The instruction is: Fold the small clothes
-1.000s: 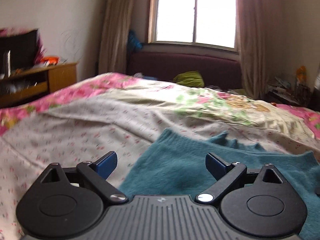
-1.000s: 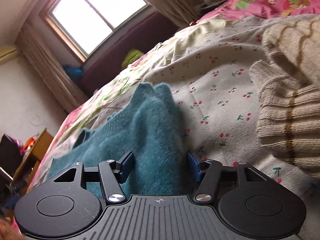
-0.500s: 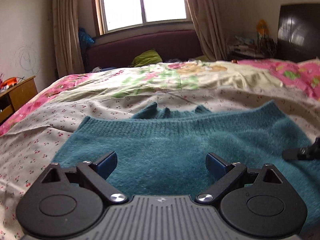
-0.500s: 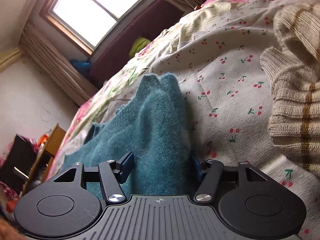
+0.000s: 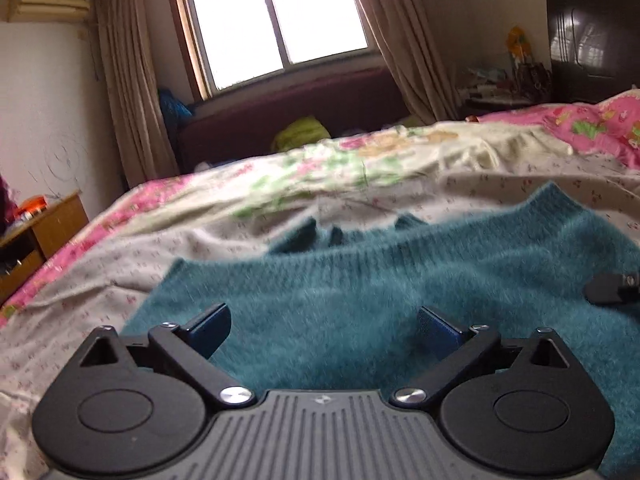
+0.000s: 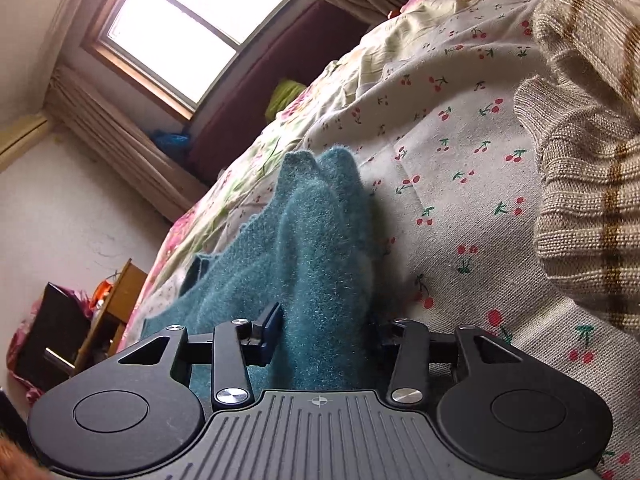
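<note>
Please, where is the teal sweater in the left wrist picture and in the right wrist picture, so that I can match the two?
Left wrist view: the teal sweater lies spread across the lower middle and right, beyond the open left gripper.
Right wrist view: the teal sweater rises bunched in the centre, between the pads of the right gripper.
Shared landmark: the window.

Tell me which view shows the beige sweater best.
The right wrist view: the beige sweater fills its right edge, ribbed knit and brown stripes clear, lying on the cherry-print sheet. The left wrist view shows none of it, only the teal sweater.
</note>
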A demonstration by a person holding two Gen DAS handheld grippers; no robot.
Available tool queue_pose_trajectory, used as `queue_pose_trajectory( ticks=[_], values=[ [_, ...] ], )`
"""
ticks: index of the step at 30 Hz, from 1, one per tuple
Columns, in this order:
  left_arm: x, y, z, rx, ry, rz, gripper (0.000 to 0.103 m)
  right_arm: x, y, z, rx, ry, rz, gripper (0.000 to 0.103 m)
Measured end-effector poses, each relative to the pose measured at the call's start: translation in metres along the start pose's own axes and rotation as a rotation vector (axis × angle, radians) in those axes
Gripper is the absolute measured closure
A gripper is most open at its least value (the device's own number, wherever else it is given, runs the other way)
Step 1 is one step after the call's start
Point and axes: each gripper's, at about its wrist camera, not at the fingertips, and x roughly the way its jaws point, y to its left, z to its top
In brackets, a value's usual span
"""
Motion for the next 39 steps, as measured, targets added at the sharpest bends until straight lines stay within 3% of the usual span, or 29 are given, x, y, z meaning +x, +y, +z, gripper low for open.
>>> queue_pose_trajectory(
  ticks=[4, 8, 12, 14, 16, 18, 22, 26, 33, 37, 39],
  values=[
    [0.023, -0.004, -0.010, 0.015, 0.047, 0.035, 0.000, 0.001, 0.002, -0.002, -0.006, 0.000, -0.003, 0.061],
    [0.022, -0.006, -0.019, 0.018, 0.021, 0.045, 0.000, 0.000, 0.003, -0.002, 0.003, -0.004, -0.002, 0.063],
    [0.007, 0.007, -0.008, -0.010, -0.005, -0.003, 0.000, 0.000, 0.002, -0.002, 0.008, -0.006, -0.001, 0.064],
    [0.003, 0.013, -0.008, -0.010, -0.031, 0.009, 0.000, 0.000, 0.002, -0.002, 0.004, -0.007, -0.002, 0.064],
    [0.014, 0.017, -0.020, -0.010, 0.015, -0.017, 0.000, 0.000, 0.002, -0.003, 0.002, -0.009, -0.005, 0.065],
    [0.020, 0.023, -0.033, -0.074, 0.012, -0.049, 0.000, 0.000, 0.002, -0.004, 0.013, -0.011, -0.008, 0.066],
    [0.020, 0.021, -0.035, -0.064, 0.004, -0.050, 0.000, -0.010, 0.008, -0.001, 0.123, -0.015, 0.033, 0.075],
    [0.023, 0.024, -0.038, -0.084, 0.001, -0.068, 0.000, -0.023, 0.044, 0.008, 0.123, -0.021, 0.061, 0.076],
    [0.023, 0.034, -0.036, -0.126, 0.016, -0.112, 0.000, -0.017, 0.147, 0.014, 0.001, 0.001, 0.042, 0.077],
    [0.014, 0.068, -0.021, -0.155, 0.072, -0.238, 0.001, -0.007, 0.186, 0.011, -0.044, -0.010, -0.007, 0.077],
    [0.002, 0.087, -0.022, -0.162, 0.015, -0.214, 0.002, -0.002, 0.197, 0.009, -0.040, -0.009, -0.037, 0.077]
  ],
)
